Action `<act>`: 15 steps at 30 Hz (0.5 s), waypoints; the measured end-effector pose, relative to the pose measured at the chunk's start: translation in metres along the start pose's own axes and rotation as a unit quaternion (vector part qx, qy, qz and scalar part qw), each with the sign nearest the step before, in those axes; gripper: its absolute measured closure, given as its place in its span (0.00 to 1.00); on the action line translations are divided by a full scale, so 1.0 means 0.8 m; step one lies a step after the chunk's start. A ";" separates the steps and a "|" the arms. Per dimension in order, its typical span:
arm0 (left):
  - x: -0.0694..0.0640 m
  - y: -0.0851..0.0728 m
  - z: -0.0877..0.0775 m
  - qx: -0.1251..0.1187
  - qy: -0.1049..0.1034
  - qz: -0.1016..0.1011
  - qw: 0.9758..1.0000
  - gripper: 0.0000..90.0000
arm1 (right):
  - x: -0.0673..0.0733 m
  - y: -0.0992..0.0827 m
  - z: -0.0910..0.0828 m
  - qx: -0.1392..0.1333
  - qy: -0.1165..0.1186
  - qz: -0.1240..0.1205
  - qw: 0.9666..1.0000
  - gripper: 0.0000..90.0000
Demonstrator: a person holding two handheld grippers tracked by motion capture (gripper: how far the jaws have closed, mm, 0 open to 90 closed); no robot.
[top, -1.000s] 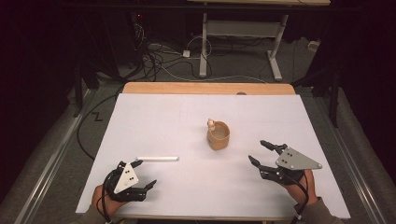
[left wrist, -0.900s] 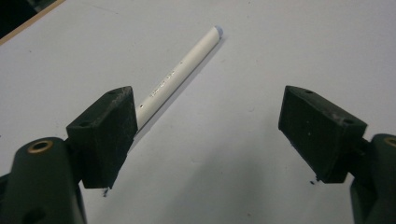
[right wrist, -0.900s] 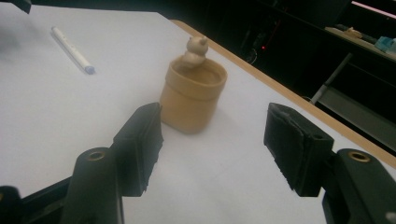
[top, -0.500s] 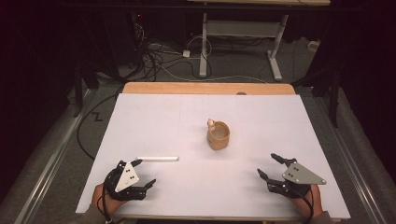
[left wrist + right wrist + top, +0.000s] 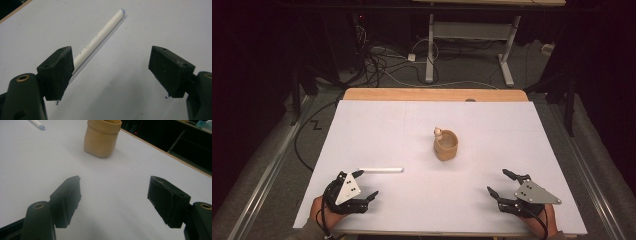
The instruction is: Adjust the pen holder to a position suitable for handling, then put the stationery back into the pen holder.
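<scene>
White tube (image 5: 98, 38): thin plastic stick, lying flat on the white table sheet (image 5: 412, 125), just ahead of the left gripper (image 5: 362, 185), one end beside its left jaw.
Handling, judged: light, stiff, smooth; round, so likely to roll or slip. Best pinched across the middle.
Left gripper: jaws spread wide, nothing between them.
Tan cup (image 5: 446, 145): soft-looking, upright mid-table, well apart from the tube; small knob at its rim.
Right gripper (image 5: 502, 182): jaws have just been opening, now wide and empty, low at the near edge.
</scene>
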State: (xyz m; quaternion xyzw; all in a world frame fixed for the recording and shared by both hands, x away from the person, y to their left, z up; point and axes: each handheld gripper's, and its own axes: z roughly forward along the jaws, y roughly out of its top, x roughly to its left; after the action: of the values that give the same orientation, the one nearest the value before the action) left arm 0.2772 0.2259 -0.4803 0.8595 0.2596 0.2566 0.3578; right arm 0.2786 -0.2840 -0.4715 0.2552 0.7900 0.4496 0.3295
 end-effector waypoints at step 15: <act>0.025 0.014 -0.006 0.049 -0.021 -0.004 0.999 0.25 | 0.000 0.002 0.004 0.008 0.017 0.006 1.000 0.30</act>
State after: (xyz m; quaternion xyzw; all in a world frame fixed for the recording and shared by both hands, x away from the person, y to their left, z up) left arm 0.2915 0.2342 -0.4640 0.8802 0.2681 0.2242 0.3211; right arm 0.2811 -0.2815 -0.4713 0.2549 0.7972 0.4497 0.3118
